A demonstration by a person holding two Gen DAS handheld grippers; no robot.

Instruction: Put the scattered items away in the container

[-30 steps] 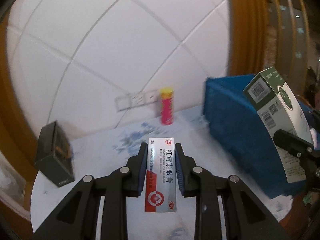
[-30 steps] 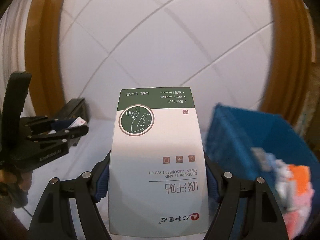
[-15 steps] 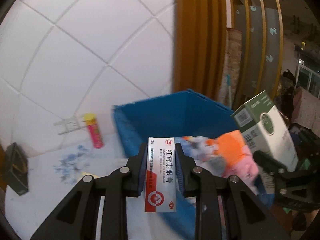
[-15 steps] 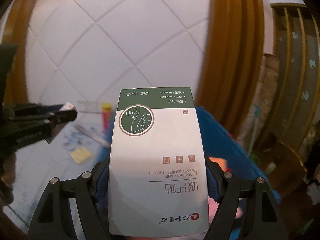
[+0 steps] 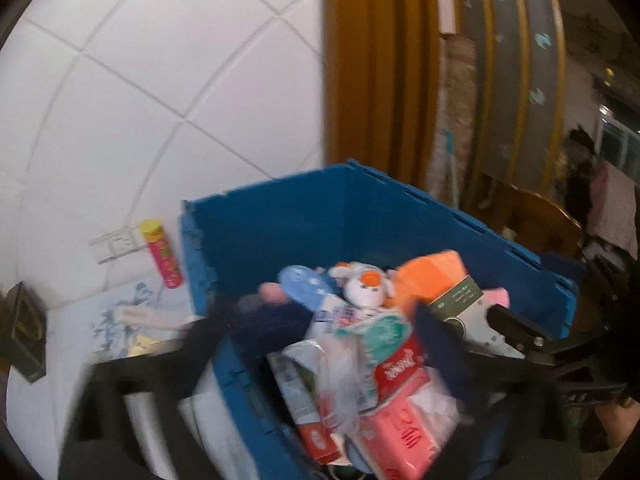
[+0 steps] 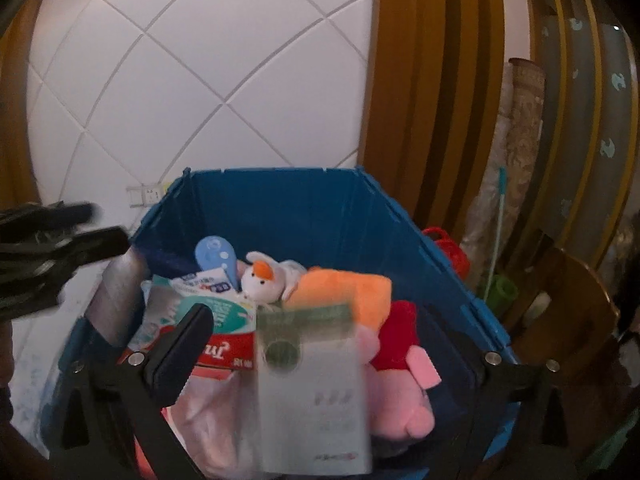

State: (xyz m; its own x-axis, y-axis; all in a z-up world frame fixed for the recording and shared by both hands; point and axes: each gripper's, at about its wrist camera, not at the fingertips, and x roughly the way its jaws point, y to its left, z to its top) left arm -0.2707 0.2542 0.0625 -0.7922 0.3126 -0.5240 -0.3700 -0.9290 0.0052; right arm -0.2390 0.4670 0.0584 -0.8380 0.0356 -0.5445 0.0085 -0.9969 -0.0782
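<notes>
Right hand-held gripper (image 6: 332, 364): jaws opening, deodorant patch box (image 6: 314, 392) dropping free over blue crate (image 6: 280, 208). Left hand-held gripper (image 5: 320, 344): opening, nothing between. Best withdrawn upward, clear of crate rim.

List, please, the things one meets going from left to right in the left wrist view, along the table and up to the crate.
Dark box → wall socket → yellow-capped red tube → blue crate → green-and-white box, between the jaws of the right claw, which are opening.
</notes>
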